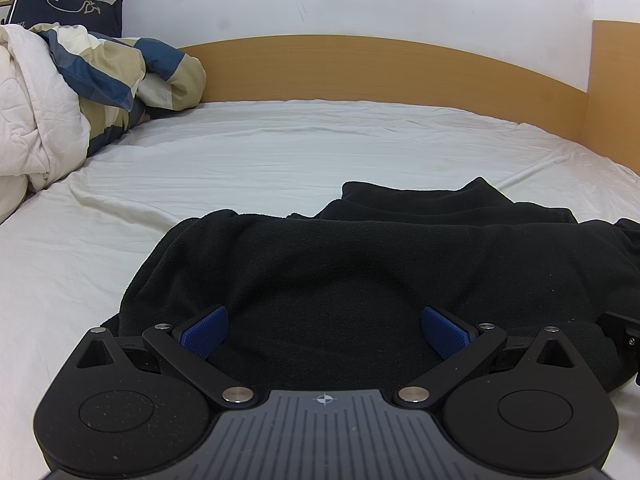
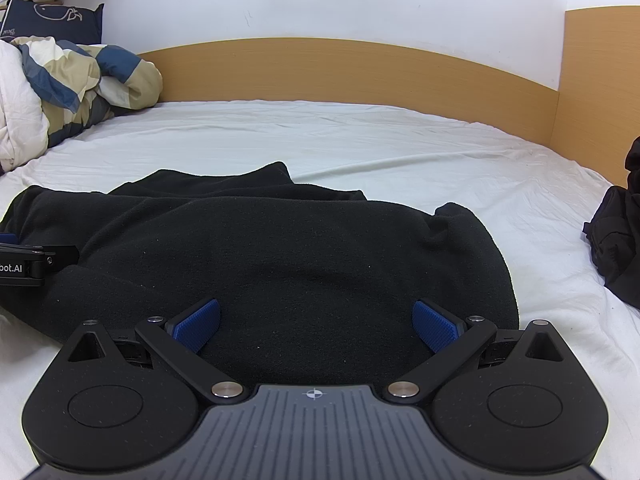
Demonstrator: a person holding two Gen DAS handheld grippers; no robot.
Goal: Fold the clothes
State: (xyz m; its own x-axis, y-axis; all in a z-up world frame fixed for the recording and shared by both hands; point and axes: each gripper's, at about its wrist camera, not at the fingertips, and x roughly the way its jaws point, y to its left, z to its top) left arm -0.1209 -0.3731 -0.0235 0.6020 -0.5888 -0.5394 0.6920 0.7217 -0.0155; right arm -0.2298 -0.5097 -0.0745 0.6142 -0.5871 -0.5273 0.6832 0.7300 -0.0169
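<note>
Left wrist view: the left hand-held gripper (image 1: 325, 334) and the right hand-held gripper (image 2: 316, 326) both gape wide, empty, over the black fleece garment (image 1: 360, 272) bunched on the bed (image 1: 240, 160). Thick layers could easily get pinched together, dragging everything crooked.

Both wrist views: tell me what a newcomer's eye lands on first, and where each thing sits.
First comes the black fleece garment, rumpled on the white bedsheet right ahead of both cameras. The left hand-held gripper and the right hand-held gripper each hang open over its near edge, blue pads spread. Next, the striped duvet heaped at far left below a navy whale pillow, and a second dark garment at the bed's right edge.
</note>
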